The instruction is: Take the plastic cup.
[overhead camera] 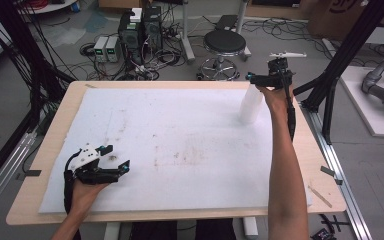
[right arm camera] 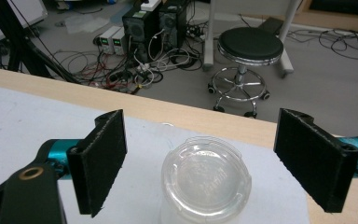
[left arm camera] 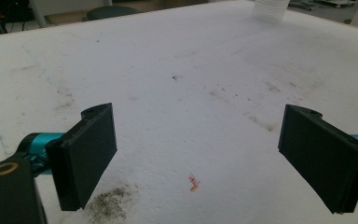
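both grippers gape empty. your right gripper hovers over the plastic cup stack at far right; left gripper idles near left. next: descend, straddle, squeeze.

Right gripper view: the lower body of the clear cup, between the spread fingers, is cut off by the bottom edge. Left gripper view: beyond the fingers, the cup is cropped at the top.
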A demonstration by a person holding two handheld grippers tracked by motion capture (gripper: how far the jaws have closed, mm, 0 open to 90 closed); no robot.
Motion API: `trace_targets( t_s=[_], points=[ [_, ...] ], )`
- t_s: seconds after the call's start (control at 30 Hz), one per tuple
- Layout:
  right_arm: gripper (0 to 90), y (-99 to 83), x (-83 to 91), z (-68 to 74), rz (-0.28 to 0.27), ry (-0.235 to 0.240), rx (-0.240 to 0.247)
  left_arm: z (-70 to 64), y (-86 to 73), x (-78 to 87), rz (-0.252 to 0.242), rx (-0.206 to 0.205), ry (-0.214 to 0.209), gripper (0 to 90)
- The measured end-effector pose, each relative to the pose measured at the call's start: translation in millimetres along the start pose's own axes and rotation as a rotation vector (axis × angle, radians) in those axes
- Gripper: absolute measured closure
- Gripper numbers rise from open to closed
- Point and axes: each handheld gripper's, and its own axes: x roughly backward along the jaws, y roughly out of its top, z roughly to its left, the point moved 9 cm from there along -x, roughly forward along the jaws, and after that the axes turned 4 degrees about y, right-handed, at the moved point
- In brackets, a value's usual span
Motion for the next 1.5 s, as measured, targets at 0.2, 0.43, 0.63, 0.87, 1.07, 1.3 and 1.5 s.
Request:
trace_targets(
  t_s=[0.2, 0.43, 0.63, 0.87, 1.07, 1.3, 1.5],
  points=[
    [17.1, -8.3, -13.5, -4.0, 0.043, 0.0, -0.023, -0.1, -0.2, -0.4, 0.003, 0.007, -0.004, 11.2],
    [17.1, -20.2, -24.9, -6.0, 0.102, -0.008, -0.083, -0.6, 0.1, -0.3, 0.001, -0.002, 0.002, 11.2],
    [17.1, -28.0, -29.3, -7.8, 0.135, -0.036, -0.084, -0.4, -0.1, -0.3, 0.002, 0.001, 0.004, 11.2],
    [20.7, -33.6, -33.2, -6.3, 0.16, -0.041, -0.08, -0.5, 0.5, 0.7, -0.008, -0.002, 0.007, 11.2],
    [21.5, -35.2, -34.3, -7.4, 0.168, -0.041, -0.089, -0.3, 0.2, 0.6, -0.004, -0.003, 0.006, 11.2],
    [25.2, -36.8, -34.7, -7.7, 0.181, -0.044, -0.093, 0.2, 0.0, 0.1, 0.0, 0.0, 0.003, 11.2],
    [28.9, -39.5, -36.8, -8.2, 0.194, -0.038, -0.113, -0.7, 0.1, -0.2, -0.001, -0.002, 0.004, 11.2]
  ],
)
